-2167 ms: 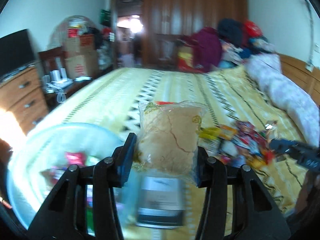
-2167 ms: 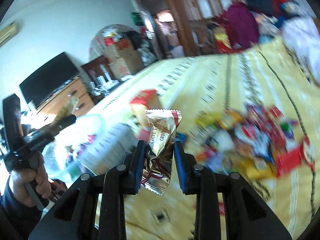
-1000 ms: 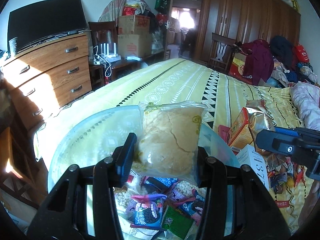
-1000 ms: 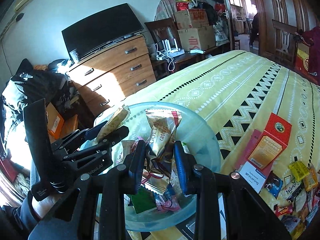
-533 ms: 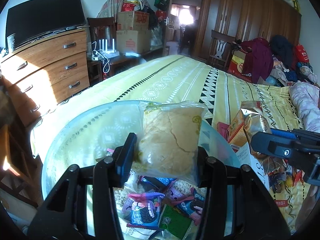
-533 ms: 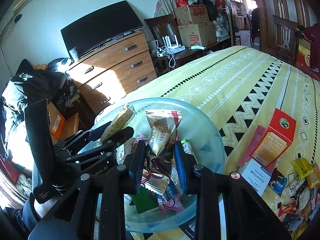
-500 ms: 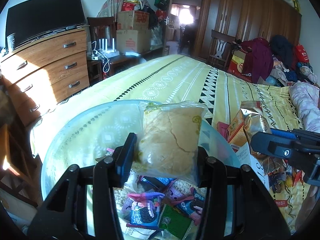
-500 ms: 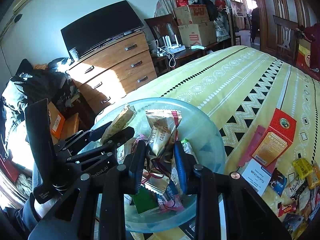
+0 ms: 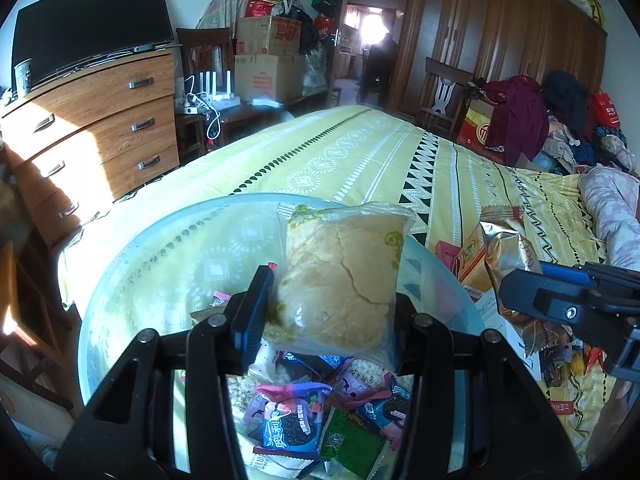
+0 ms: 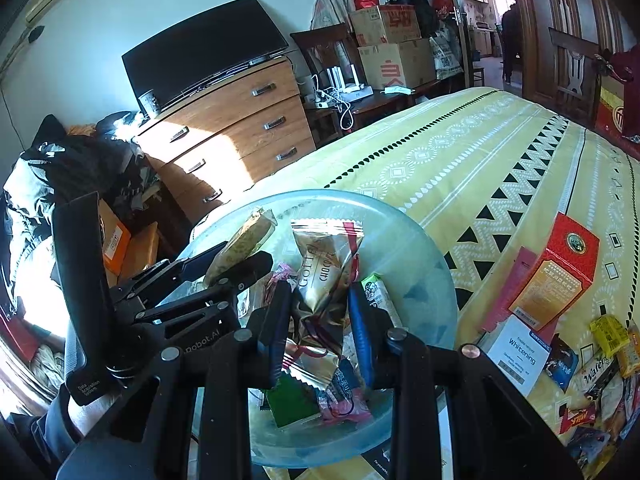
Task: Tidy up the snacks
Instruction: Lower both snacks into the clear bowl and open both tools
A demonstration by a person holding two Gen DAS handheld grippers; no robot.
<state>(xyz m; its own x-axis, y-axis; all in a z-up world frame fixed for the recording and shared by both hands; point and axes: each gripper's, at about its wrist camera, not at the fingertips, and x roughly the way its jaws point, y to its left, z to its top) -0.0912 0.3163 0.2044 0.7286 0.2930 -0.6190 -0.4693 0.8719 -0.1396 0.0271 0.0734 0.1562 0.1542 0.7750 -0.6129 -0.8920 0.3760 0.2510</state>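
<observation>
My left gripper (image 9: 326, 316) is shut on a clear packet of yellow bread (image 9: 340, 276) and holds it above a pale blue glass bowl (image 9: 160, 248) with several snack packets in it. My right gripper (image 10: 320, 320) is shut on a gold chocolate packet (image 10: 324, 272) over the same bowl (image 10: 416, 248). The right gripper with its gold packet (image 9: 504, 248) shows at the right of the left wrist view. The left gripper and its bread packet (image 10: 240, 246) show at the left of the right wrist view.
The bowl stands at the corner of a bed with a yellow patterned cover (image 10: 500, 152). A red box (image 10: 556, 272), a white box (image 10: 520, 352) and loose snack packets (image 10: 600, 380) lie on the bed to the right. A wooden dresser (image 10: 240, 128) with a TV stands behind.
Both grippers have swung from the snack pile on the bed to above the bowl, still holding their packets. In the last half second they barely moved.
</observation>
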